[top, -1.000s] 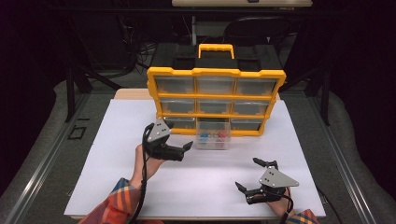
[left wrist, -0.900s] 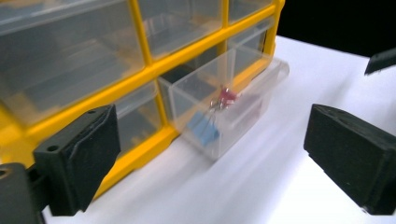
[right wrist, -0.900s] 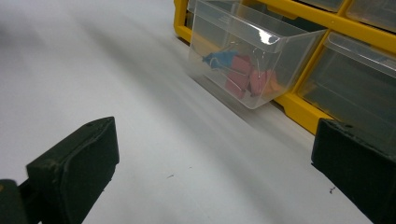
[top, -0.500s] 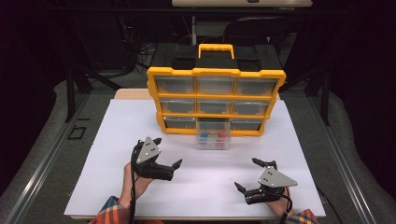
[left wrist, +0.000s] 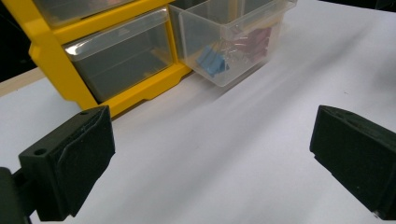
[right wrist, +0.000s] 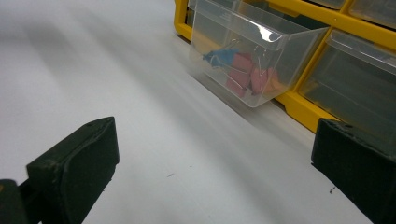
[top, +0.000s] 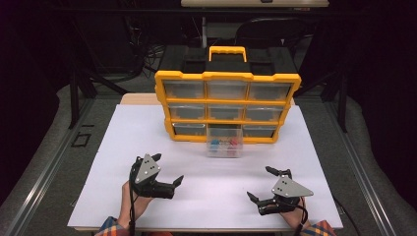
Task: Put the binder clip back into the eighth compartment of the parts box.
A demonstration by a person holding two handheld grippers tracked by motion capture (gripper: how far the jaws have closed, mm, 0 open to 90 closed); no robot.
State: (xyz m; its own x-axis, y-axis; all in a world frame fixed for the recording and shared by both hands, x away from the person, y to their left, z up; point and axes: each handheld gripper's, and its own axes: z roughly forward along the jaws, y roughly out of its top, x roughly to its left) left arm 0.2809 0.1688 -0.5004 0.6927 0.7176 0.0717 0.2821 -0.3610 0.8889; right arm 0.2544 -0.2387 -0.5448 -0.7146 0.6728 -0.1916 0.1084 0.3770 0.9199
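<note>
The little clear drawer (top: 224,145) sticks out of the bottom row of the yellow box (top: 227,105), in the middle of the high view, with small red and blue clips (right wrist: 239,70) inside. We think the next step is reaching for it. Our left claw (top: 169,173) and right claw (top: 259,186), low in the frame, are both released and hold nothing. We should go slow, straight in, over the white tabletop (top: 113,147).

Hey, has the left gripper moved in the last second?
Yes. The left gripper has pulled back from the yellow organizer toward the person's edge of the white sheet, away from the pulled-out drawer. Its fingers are open.
</note>
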